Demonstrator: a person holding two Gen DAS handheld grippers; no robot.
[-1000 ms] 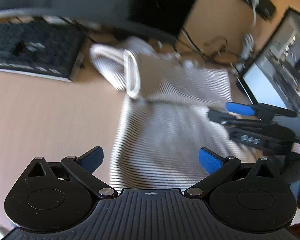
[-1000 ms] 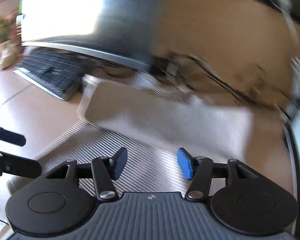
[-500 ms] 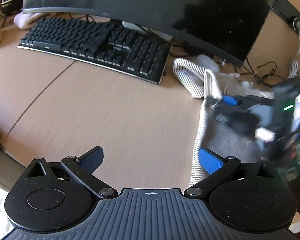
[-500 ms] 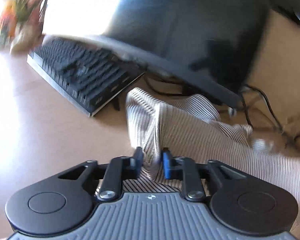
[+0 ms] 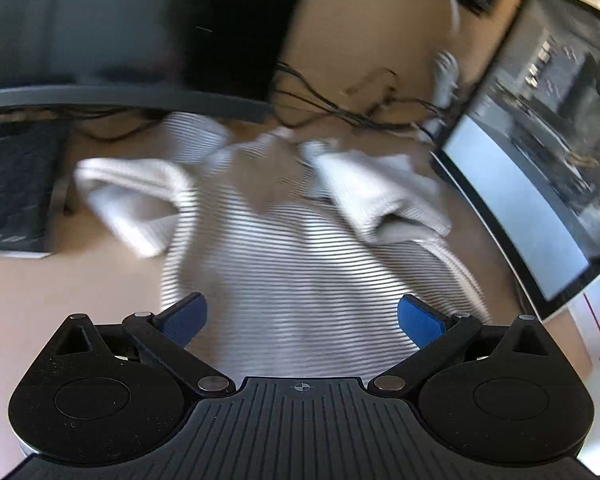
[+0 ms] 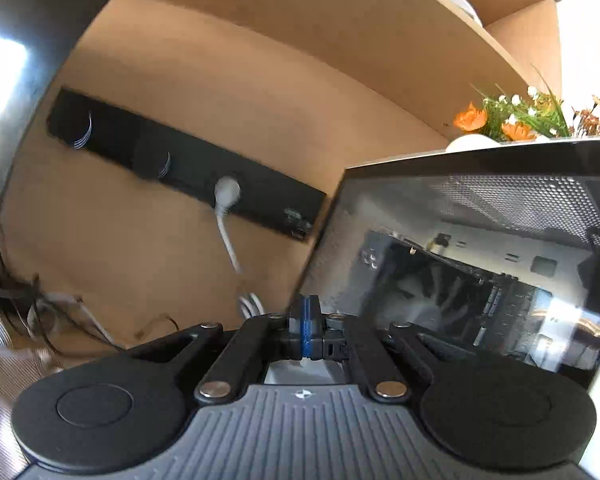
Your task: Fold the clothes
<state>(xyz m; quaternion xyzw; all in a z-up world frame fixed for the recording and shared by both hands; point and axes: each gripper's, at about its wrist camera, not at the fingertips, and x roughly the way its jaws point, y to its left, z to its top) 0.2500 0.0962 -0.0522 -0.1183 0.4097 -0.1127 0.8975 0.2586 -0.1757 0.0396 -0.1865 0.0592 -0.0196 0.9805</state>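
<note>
Only the left wrist view shows the striped shirt (image 5: 300, 264) whole, spread on the desk (image 5: 60, 296) with sleeves at 10 and 2 o'clock, beneath the wide-open left gripper (image 5: 302, 314). The right wrist view instead shows the right gripper (image 6: 306, 334) with blue pads pressed together, empty, toward a glass-sided computer case (image 6: 480, 264) at 3 o'clock, with only a shirt edge at 8 o'clock.
</note>
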